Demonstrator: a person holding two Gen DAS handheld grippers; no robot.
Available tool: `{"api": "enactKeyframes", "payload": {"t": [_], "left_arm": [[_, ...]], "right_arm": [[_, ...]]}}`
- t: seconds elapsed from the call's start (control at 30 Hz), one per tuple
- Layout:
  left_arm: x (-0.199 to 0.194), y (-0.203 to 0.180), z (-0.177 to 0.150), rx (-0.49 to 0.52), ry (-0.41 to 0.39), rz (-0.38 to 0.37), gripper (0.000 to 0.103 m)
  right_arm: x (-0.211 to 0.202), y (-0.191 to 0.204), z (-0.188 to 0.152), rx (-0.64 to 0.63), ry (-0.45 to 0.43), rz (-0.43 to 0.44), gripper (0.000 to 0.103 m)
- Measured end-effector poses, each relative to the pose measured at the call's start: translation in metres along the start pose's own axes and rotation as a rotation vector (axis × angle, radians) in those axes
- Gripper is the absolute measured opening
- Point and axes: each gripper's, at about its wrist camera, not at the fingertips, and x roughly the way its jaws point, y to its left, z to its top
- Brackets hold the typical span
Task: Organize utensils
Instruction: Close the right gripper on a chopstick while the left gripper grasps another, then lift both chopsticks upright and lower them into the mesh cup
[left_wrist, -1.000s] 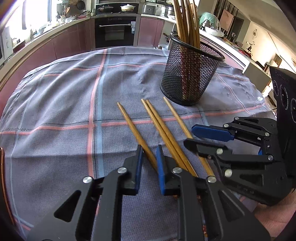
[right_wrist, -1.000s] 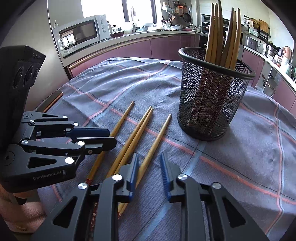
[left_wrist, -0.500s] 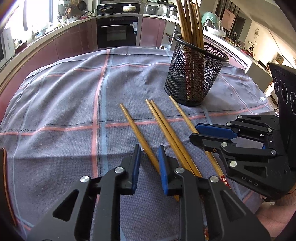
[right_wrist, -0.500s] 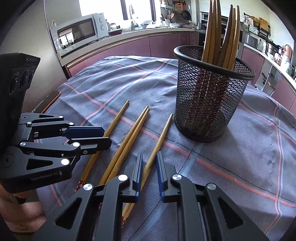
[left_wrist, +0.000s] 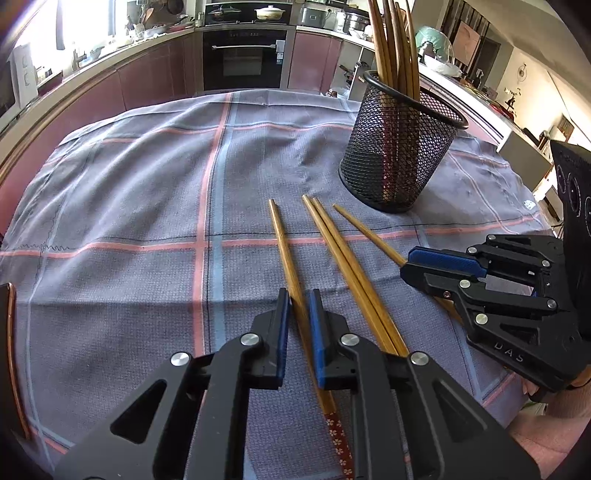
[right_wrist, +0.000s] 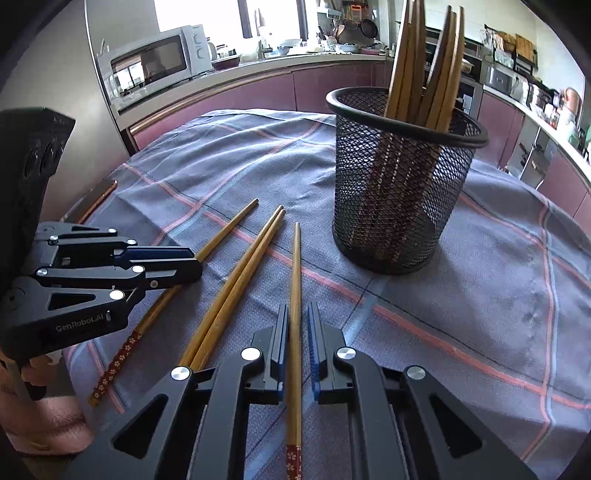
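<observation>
Now left tool (left_wrist: 296, 295) closing on one flat chopstick (left_wrist: 282, 243), right tool (right_wrist: 297, 308) clamping another (right_wrist: 295, 273), tips toward mesh holder (right_wrist: 397, 206)

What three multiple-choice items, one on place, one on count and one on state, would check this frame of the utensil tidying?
1. The black mesh cup stands
A. on the checked cloth
B. on the kitchen counter
C. on the floor

2. How many loose chopsticks are outside the cup?
A. two
B. four
C. six

3. The chopsticks in the cup are
A. lying flat
B. snapped in half
C. standing on end, leaning on the rim

Answers:
1. A: the cup's base rests on the cloth, beyond the chopstick tips.
2. B: one single, a close pair and another single show in both views.
3. C: their tops rise well above the rim.
</observation>
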Motion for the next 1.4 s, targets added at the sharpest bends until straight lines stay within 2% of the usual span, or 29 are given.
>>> {"api": "enactKeyframes", "payload": {"t": [0.23, 0.37, 0.63, 0.9, 1.13, 1.4], "left_arm": [[0.001, -0.001, 0.002, -0.011, -0.006, 0.016, 0.009], [-0.006, 0.003, 0.003, -0.034, -0.023, 0.01, 0.008], [-0.042, 0.009, 0.012, -0.038, -0.099, -0.074, 0.008], [-0.08, 0.007, 0.025, -0.023, -0.182, -0.169, 0.008], [-0.116, -0.001, 0.038, 0.002, -0.274, -0.213, 0.007], [-0.142, -0.008, 0.057, 0.013, -0.342, -0.231, 0.007]], "right_arm": [[-0.002, -0.003, -0.001, 0.006, -0.007, 0.01, 0.005], [-0.014, -0.007, -0.001, 0.02, -0.045, 0.036, 0.005], [-0.052, -0.021, 0.004, 0.064, -0.16, 0.101, 0.005], [-0.083, -0.033, 0.012, 0.093, -0.257, 0.105, 0.005], [-0.106, -0.04, 0.02, 0.104, -0.336, 0.092, 0.005], [-0.119, -0.045, 0.033, 0.097, -0.394, 0.079, 0.005]]}}
